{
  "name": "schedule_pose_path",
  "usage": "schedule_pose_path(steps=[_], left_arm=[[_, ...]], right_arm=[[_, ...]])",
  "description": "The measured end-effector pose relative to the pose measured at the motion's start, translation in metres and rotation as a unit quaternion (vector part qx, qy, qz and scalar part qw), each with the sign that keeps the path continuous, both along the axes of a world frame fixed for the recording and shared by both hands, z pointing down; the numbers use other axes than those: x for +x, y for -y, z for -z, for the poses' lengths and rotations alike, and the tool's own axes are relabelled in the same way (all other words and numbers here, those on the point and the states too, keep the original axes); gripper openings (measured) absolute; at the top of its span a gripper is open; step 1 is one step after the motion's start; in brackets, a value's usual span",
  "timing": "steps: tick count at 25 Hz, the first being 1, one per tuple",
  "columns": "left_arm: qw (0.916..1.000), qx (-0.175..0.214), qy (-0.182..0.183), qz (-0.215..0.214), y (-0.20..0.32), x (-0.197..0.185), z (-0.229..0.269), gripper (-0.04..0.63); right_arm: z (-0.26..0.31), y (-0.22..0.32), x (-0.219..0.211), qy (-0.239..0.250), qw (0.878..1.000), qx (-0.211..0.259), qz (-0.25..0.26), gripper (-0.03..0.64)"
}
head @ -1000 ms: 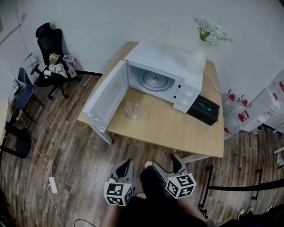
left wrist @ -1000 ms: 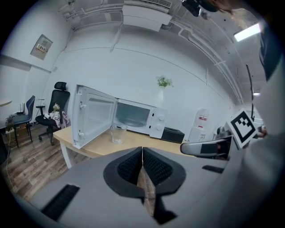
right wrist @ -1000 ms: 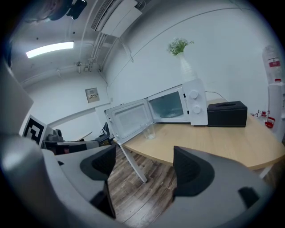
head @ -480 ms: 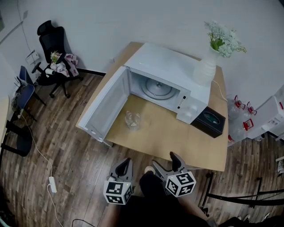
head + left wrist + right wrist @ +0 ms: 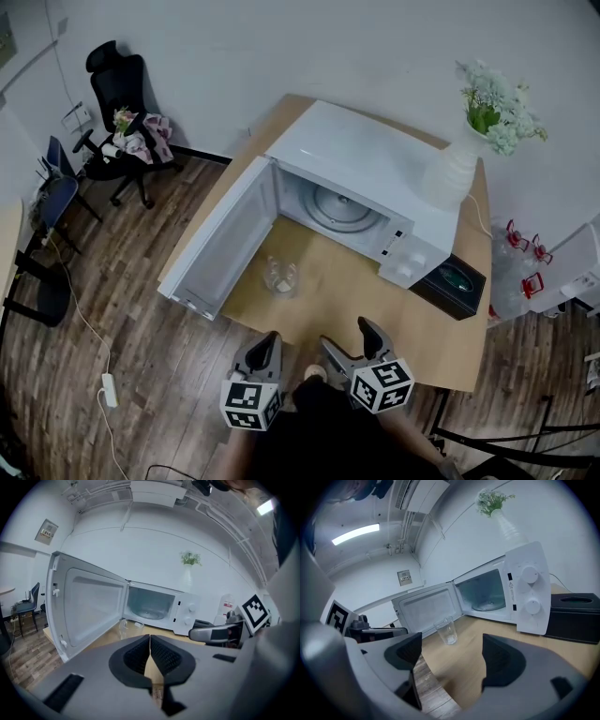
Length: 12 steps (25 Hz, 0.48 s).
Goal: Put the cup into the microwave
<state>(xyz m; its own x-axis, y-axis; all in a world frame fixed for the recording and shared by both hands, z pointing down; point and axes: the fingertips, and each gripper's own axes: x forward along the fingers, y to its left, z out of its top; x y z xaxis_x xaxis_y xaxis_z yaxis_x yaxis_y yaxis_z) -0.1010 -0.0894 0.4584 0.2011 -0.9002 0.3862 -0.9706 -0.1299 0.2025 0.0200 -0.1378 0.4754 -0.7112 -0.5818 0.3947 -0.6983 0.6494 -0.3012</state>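
Note:
A clear glass cup (image 5: 280, 277) (image 5: 446, 630) (image 5: 124, 628) stands upright on the wooden table (image 5: 375, 300), just in front of the white microwave (image 5: 375, 178). The microwave's door (image 5: 220, 242) hangs wide open to the left, showing the glass turntable (image 5: 343, 208) inside. Both grippers hang near the table's front edge, short of the cup. My left gripper (image 5: 266, 349) (image 5: 149, 649) is shut, its jaws pressed together with nothing between them. My right gripper (image 5: 349, 339) (image 5: 450, 660) is open and empty, with the cup ahead of its gap.
A white vase of flowers (image 5: 459, 159) stands on top of the microwave. A black tissue box (image 5: 454, 284) lies to the microwave's right. Office chairs (image 5: 122, 122) stand at the far left on the wood floor, with a power strip (image 5: 109, 388) and water bottles (image 5: 523, 267) at the right.
The view has moved closer to the table: microwave, cup and vase have shifted right and nearer. Both grippers keep their places and jaw states.

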Motion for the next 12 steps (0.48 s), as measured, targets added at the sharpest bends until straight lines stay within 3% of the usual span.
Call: schedule_pose_path(steps=[12], left_arm=[[0.9998, -0.008, 0.008, 0.019, 0.022, -0.005, -0.013, 0.005]], right_arm=[[-0.008, 0.03, -0.01, 0.034, 0.999, -0.02, 0.013, 0.387]])
